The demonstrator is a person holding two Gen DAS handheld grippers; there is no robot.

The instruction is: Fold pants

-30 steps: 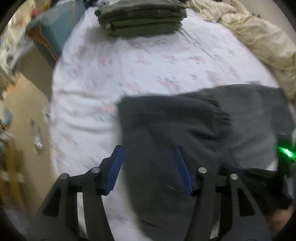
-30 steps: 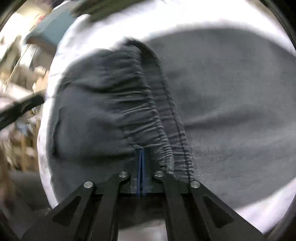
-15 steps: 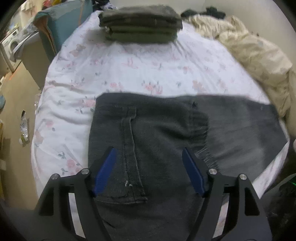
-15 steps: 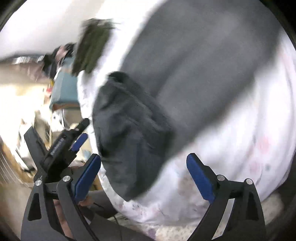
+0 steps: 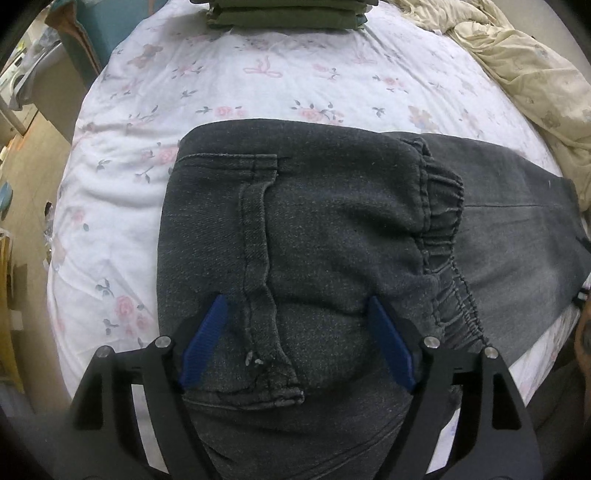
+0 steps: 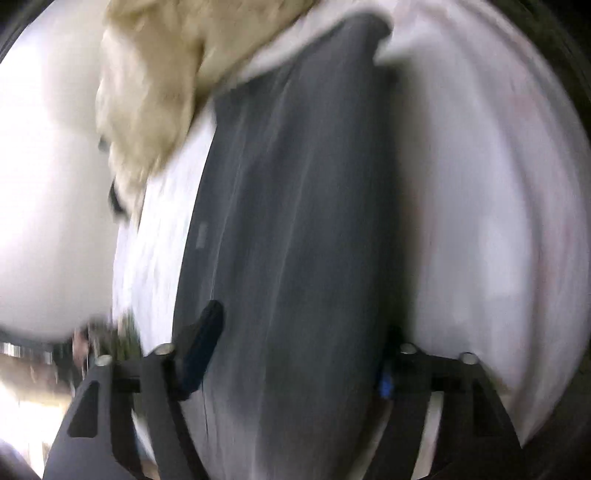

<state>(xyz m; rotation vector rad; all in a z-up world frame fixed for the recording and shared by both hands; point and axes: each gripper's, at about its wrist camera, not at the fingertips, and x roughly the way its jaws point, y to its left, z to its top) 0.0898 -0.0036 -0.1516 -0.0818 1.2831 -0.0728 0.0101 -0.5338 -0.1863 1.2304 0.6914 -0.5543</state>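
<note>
Here the dark grey pants [image 5: 332,229] lie flat across the near half of the bed [image 5: 258,85], on its white sheet printed with pink flowers. The upper part has been folded over onto the legs: the elastic waistband [image 5: 443,236] runs as a gathered ridge across the cloth right of centre, and a single smoother layer of the legs stretches on toward the right edge of the bed. A stitched fly seam [image 5: 255,236] runs down the folded part toward the camera.

The left gripper [image 5: 297,332] hovers over the near end of that fold, its jaws spread wide with the blue pads [image 5: 207,343] on either side of the seam, grasping nothing.

In the right wrist view the picture is heavily smeared by motion. The right gripper [image 6: 299,343] looks along a long grey band of the pants [image 6: 295,221], and its jaws appear released, set wide either side of the cloth; whether the pads touch the fabric I cannot tell.

At the far edge of the bed sits a neat stack of folded olive-green clothes [image 5: 288,16]. A crumpled cream blanket [image 5: 524,66] is heaped along the right side, just beyond the leg ends of the pants. Left of the bed is tan floor [image 5: 33,155], with a teal piece of furniture [image 5: 88,40] near the far left corner.
</note>
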